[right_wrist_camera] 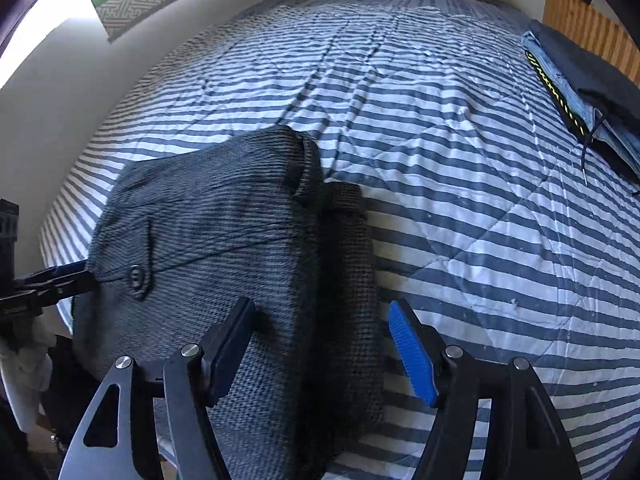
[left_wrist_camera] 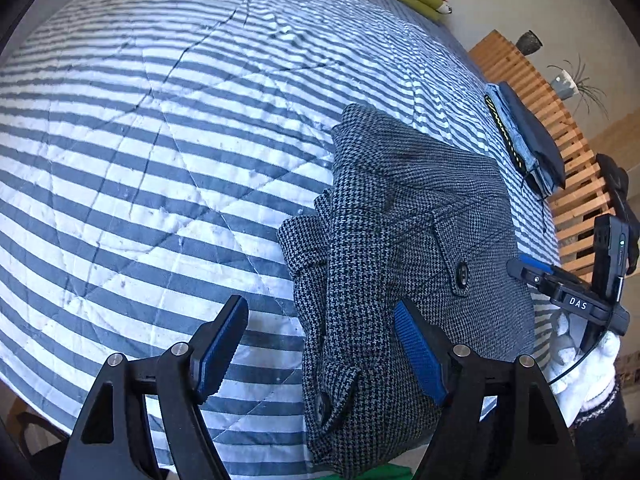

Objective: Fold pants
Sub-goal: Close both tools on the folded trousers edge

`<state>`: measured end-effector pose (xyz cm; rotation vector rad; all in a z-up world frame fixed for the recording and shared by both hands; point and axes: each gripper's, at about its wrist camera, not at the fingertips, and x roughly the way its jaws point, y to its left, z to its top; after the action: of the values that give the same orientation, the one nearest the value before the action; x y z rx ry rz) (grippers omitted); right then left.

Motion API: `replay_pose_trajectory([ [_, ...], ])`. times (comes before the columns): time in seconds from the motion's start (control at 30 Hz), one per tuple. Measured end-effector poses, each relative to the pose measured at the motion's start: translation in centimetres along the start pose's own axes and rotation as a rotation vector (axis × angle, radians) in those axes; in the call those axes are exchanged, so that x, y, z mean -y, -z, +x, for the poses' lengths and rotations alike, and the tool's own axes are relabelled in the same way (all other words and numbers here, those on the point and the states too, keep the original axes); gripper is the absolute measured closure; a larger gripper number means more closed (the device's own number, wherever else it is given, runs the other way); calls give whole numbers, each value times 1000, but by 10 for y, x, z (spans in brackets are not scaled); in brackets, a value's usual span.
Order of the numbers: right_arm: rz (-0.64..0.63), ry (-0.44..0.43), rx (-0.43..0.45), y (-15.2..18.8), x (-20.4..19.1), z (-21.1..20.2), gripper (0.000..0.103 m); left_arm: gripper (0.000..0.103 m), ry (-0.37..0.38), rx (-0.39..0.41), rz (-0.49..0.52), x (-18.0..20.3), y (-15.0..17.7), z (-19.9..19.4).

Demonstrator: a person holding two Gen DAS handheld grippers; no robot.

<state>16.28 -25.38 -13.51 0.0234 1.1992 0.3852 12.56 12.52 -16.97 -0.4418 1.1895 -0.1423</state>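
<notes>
The quilt fills both views, a flat bed for folding. The pants lie bunched at lower centre right of the left view, near the bed's edge. Left gripper and right gripper hover wide open, holding nothing. The pants' lower end is cut off.

The near end of the pants runs off the bottom edge beneath the left gripper, and the folded clothes far right of the right gripper are cut off.
</notes>
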Motion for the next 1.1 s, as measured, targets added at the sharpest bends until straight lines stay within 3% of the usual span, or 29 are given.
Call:
replay_pose_trajectory([
  [0.13, 75, -110, -74, -3, 24, 18, 32, 27, 44, -12, -49, -7, -4, 15],
  [0.17, 102, -158, -90, -3, 31, 23, 32, 30, 49, -6, -43, -5, -5, 16],
  [0.23, 145, -214, -75, -2, 38, 24, 30, 47, 78, -19, -33, -2, -7, 20],
  [0.37, 143, -266, -81, -5, 38, 27, 29, 53, 69, -15, -39, 4, -8, 26],
  [0.47, 113, -294, -93, -5, 32, 31, 45, 58, 54, 9, -31, 10, -6, 25],
  [0.57, 126, -336, -123, -6, 27, 38, 72, 62, 40, 31, -30, 11, -4, 21],
  [0.73, 87, -254, -78, -5, 6, 27, 87, 74, 22, 62, 2, 19, -2, 11],
  [0.83, 78, -224, -43, -1, -1, 14, 90, 81, 30, 79, 13, 18, 1, -1],
  [1.1, 39, -179, 51, 8, -17, -31, 93, 86, 65, 107, 65, 31, 10, -32],
])
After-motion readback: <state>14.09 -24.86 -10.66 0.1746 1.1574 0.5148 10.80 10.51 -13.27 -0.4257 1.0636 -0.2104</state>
